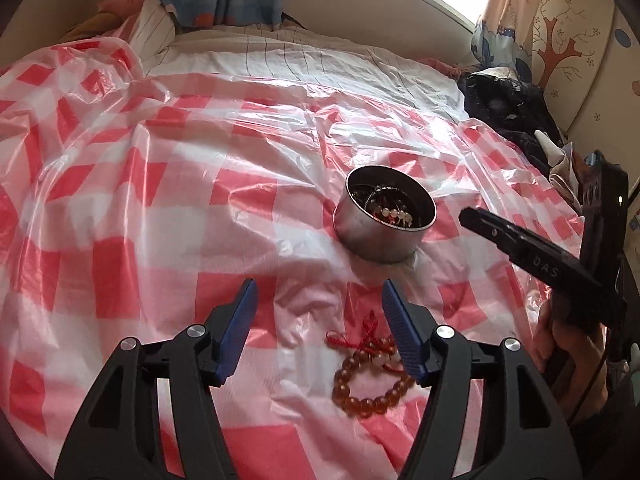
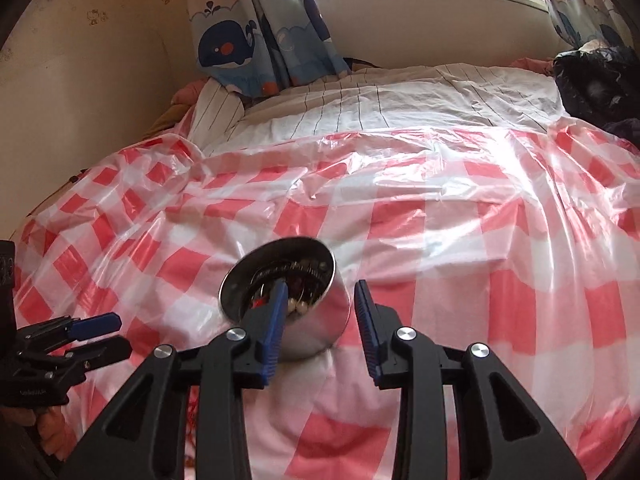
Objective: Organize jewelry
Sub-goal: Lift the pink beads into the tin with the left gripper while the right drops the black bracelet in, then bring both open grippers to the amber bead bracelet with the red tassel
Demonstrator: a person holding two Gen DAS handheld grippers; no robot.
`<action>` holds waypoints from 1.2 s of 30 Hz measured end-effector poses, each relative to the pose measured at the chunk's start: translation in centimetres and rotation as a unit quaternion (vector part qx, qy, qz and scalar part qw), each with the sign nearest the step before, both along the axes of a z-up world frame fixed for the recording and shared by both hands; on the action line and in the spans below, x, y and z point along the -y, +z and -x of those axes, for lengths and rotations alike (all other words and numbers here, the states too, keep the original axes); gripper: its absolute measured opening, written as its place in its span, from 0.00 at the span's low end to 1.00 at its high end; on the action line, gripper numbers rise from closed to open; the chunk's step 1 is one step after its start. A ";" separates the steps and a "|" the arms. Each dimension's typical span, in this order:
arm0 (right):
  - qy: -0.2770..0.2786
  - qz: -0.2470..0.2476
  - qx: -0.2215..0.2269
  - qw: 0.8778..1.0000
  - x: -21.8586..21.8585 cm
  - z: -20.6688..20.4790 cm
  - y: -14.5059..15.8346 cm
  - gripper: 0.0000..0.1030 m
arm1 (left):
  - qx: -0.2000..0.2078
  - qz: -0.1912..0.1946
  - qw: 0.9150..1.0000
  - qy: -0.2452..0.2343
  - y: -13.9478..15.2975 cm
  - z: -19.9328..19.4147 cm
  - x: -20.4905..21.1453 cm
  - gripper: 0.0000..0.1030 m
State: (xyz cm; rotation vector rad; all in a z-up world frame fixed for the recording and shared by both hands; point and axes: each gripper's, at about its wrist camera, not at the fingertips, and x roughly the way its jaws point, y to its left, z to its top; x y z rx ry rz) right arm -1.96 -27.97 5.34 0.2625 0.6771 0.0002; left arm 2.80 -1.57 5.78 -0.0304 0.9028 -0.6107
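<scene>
Risk lies with the metal tin (image 2: 280,300) mid-bed: right gripper (image 2: 320,312), open astride its rim, may tip it, seemingly, while the left gripper (image 1: 316,320) gapes over the amber bracelet (image 1: 370,380) nearer the bed's edge.

You have a glossy, crinkled plastic sheet (image 1: 160,208) over matt striped cloth bedding (image 1: 320,56). The tin (image 1: 380,236) reads as smooth brushed metal. The bracelet (image 1: 368,384) beads look glassy amber, possibly resin. The gripper pads (image 1: 240,328) are ribbed blue, rubbery.
</scene>
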 end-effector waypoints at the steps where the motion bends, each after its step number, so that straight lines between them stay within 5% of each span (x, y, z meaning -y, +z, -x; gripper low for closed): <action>1: 0.003 -0.006 -0.004 1.000 -0.3 1.5 -0.4 0.36 | -0.005 0.005 1.000 -0.005 -0.2 0.8 -0.4 0.59; 6: 0.028 -0.018 -0.019 0.999 -2.9 6.6 -2.0 0.43 | -0.007 -0.007 0.999 -0.037 -1.1 4.2 -0.4 0.59; 12: 0.025 -0.020 -0.025 0.999 -5.1 9.7 -3.7 0.49 | 0.017 -0.069 0.994 -0.084 -2.8 6.7 2.6 0.59; 16: 0.014 -0.022 -0.026 0.999 -5.2 10.3 -4.4 0.50 | 0.008 -0.067 0.995 -0.078 -3.5 6.5 2.9 0.54; 19: 0.008 -0.018 -0.018 1.000 -5.2 10.7 -4.4 0.65 | -0.003 -0.069 0.995 -0.078 -4.0 6.2 2.9 0.51; 36: 0.010 0.002 -0.028 1.000 -5.8 10.1 -5.4 0.71 | 0.011 -0.083 0.994 -0.076 -4.2 6.3 3.7 0.56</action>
